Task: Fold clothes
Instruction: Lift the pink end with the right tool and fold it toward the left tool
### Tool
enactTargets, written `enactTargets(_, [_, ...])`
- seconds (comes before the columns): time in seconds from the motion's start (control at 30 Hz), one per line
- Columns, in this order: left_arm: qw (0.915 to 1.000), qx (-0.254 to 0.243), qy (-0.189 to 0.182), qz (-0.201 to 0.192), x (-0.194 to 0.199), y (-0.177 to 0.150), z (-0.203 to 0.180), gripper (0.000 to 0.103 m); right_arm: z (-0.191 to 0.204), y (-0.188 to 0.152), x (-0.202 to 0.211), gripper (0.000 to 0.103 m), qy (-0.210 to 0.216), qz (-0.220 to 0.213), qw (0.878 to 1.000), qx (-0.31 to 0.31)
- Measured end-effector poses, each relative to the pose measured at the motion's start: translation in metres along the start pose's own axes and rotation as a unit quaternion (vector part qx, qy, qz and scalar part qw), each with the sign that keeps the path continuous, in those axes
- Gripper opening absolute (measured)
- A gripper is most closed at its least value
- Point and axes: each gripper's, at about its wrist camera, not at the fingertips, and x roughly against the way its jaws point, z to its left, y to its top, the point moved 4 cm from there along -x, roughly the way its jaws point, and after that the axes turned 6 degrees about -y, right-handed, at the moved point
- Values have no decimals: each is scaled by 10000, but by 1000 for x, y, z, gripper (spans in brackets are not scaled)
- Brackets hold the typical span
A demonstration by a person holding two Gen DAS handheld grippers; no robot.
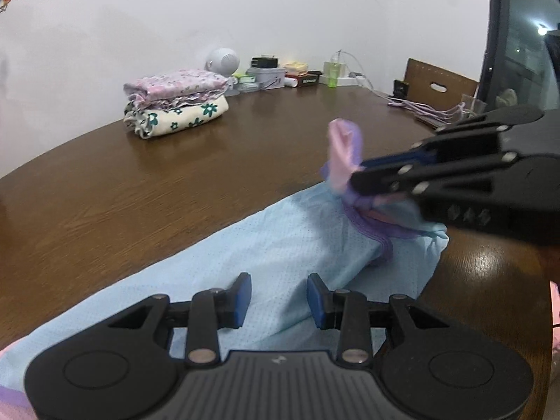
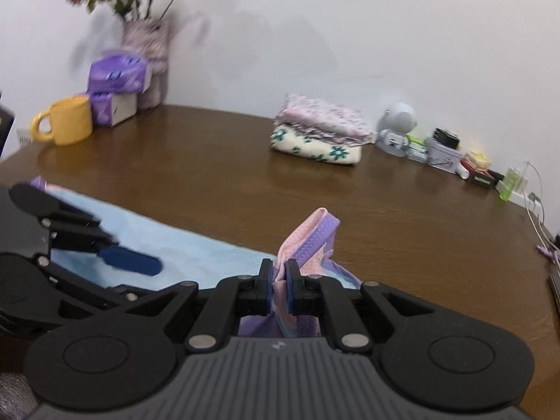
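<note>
Left wrist view: my left gripper [image 1: 279, 295] hangs over the light blue garment [image 1: 245, 262], which lies spread on the brown table [image 1: 140, 182]; its blue pads stand partly apart with nothing pressed between them, only cloth beneath. From the right, my right gripper [image 1: 357, 175] enters, its jaws closed on the pink and purple trimmed edge [image 1: 341, 147] of the garment, lifted clear of the table. At the far side a stack of folded clothes [image 1: 175, 105] rests near the wall. Right wrist view: my right gripper [image 2: 279, 285] pinches the pink and purple trimmed edge [image 2: 311, 241] tightly between both pads, the fabric standing up above them. My left gripper [image 2: 133, 260] appears at left, blurred, seemingly just above the blue cloth [image 2: 196, 248]. Behind stand a yellow mug [image 2: 66, 120] and the folded stack [image 2: 322, 136].
</note>
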Motion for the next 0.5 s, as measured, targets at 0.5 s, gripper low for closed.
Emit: enactTargets(0.5, [9977,410,-386,-380,7,-6,15,34,45,-7,-24,7,-282,392,9980,399])
